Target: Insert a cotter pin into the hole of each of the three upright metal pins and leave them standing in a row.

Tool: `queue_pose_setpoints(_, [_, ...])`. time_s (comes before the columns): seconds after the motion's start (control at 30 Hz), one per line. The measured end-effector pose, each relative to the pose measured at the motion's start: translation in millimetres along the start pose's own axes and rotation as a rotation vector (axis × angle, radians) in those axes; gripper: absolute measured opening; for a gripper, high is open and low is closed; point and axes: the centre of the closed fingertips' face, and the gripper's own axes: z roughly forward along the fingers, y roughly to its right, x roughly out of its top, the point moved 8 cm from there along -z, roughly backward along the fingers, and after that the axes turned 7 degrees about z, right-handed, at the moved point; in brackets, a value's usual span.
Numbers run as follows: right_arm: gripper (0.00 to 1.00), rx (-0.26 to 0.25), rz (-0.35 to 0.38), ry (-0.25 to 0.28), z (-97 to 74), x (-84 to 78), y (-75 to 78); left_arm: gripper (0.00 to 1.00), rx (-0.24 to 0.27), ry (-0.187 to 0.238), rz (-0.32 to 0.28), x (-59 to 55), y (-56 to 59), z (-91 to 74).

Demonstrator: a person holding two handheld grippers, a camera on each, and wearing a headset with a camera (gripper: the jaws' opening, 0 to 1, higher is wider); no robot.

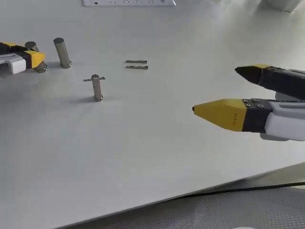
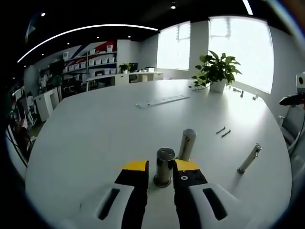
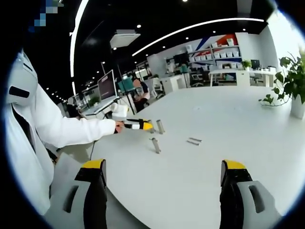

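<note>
One metal pin (image 1: 96,88), centre left of the head view, already carries its cotter. Two loose cotter pins (image 1: 137,64) lie just right of it. Your left gripper (image 2: 161,167) pinches a bare pin (image 1: 31,46) at upper left, with another bare pin (image 1: 62,52) just beside it. Your right gripper (image 1: 215,89) hangs spread and empty at the right.
</note>
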Motion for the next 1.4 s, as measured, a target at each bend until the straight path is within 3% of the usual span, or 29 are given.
queue_pose_setpoints(0.1, [0.98,0.001,0.005,-0.002,0.5,-1.3,-0.7,0.12,-0.021,-0.004,0.014,0.3,1.9,0.9])
queue_pose_setpoints(0.4, [0.96,0.003,0.010,0.008,0.0,-2.6,-3.5,0.11,0.005,-0.033,0.044,2.2,5.5,-2.0])
queue_pose_setpoints(0.5, [0.96,0.006,0.011,0.007,0.2,-3.0,-4.4,0.10,0.000,-0.047,-0.004,4.6,8.5,-7.5])
queue_pose_setpoints(0.73, [0.96,0.021,-0.007,-0.002,0.7,-1.0,-5.6,0.10,-0.028,-0.001,0.039,31.6,19.0,-31.6])
queue_pose_setpoints(0.9, [0.96,0.031,-0.011,0.004,1.6,1.5,-6.0,0.10,-0.052,0.044,0.073,56.3,33.7,-53.8])
queue_pose_setpoints(1.03, [0.96,0.037,-0.016,0.009,2.0,1.7,-6.6,0.10,-0.111,0.100,0.030,73.0,50.7,-65.8])
queue_pose_setpoints(1.13, [0.96,0.034,-0.021,0.014,1.9,1.6,-6.5,0.10,-0.142,0.108,0.072,82.7,64.4,-72.0])
queue_pose_setpoints(1.27, [0.97,0.038,-0.025,0.012,1.2,-0.2,-7.2,0.10,-0.182,0.122,0.110,89.7,83.1,-76.3])
queue_pose_setpoints(1.4, [0.97,0.039,-0.014,0.007,1.1,-4.0,-7.3,0.10,-0.244,0.122,0.152,88.8,109.4,-77.0])
